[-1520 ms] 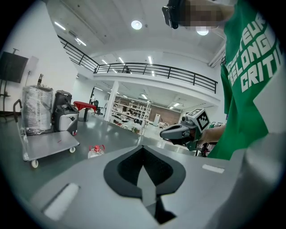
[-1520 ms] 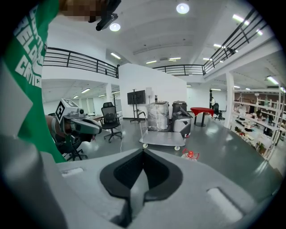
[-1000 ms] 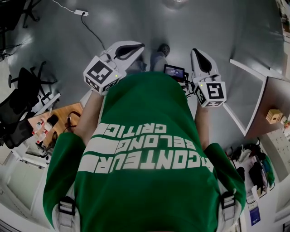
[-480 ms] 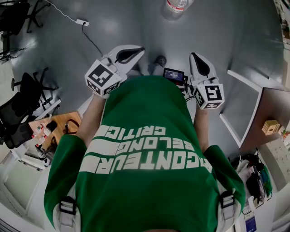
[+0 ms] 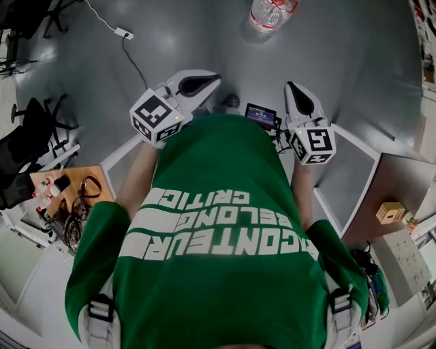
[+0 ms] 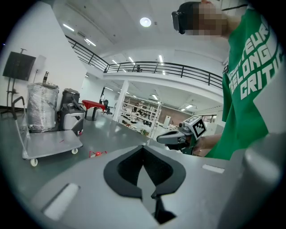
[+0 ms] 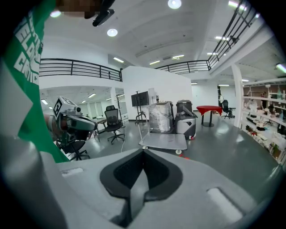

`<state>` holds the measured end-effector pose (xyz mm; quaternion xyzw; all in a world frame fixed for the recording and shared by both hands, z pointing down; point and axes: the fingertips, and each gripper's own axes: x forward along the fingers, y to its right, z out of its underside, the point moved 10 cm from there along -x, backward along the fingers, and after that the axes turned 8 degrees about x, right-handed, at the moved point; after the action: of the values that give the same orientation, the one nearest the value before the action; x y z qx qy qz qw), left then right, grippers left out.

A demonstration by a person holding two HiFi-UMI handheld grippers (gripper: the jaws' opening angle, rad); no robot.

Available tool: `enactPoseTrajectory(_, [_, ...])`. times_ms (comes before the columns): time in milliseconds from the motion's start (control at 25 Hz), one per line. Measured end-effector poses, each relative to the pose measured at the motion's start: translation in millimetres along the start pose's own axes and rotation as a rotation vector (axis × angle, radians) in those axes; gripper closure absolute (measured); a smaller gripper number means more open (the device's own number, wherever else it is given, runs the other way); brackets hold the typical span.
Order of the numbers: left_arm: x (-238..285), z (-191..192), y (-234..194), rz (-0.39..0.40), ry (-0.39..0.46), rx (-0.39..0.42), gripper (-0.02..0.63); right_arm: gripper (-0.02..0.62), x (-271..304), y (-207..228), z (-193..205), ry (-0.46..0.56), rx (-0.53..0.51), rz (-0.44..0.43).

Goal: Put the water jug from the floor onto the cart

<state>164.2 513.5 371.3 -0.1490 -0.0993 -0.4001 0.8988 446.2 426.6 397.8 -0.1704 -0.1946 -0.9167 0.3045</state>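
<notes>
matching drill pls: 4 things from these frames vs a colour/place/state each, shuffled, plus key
Things
1. jug
2. cart
3. right gripper
4. chair

Descriptions
A. black
B. jaws shut, nothing between them
C. clear, standing on the floor
D. grey deck on wheels

Pairs: 1-C, 2-D, 3-B, 4-A
</notes>
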Motion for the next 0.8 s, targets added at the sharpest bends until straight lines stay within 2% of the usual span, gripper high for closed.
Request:
enactPoseTrajectory(120, [6,0,3,-0.021,0.004,-0.006,0.591,0.603,2,11,-4,-0.004,-0.014,-0.015])
enactPoseTrajectory(320, [11,-1,2,-0.01,0.01,-0.008,0.591,0.603,11,20,-6,-0.013,-0.022,-0.025])
enactPoseTrajectory(480, [9,-1,-10,-0.05,0.022,-0.013,0.591,0.603,20,17,-12,-0.013,-0.036,-0.025])
enactPoseTrajectory(800, [25,-12,-48,0.001,0.049,-0.005,0.591,0.603,40,17,-28,-0.01,-0.039,0.017])
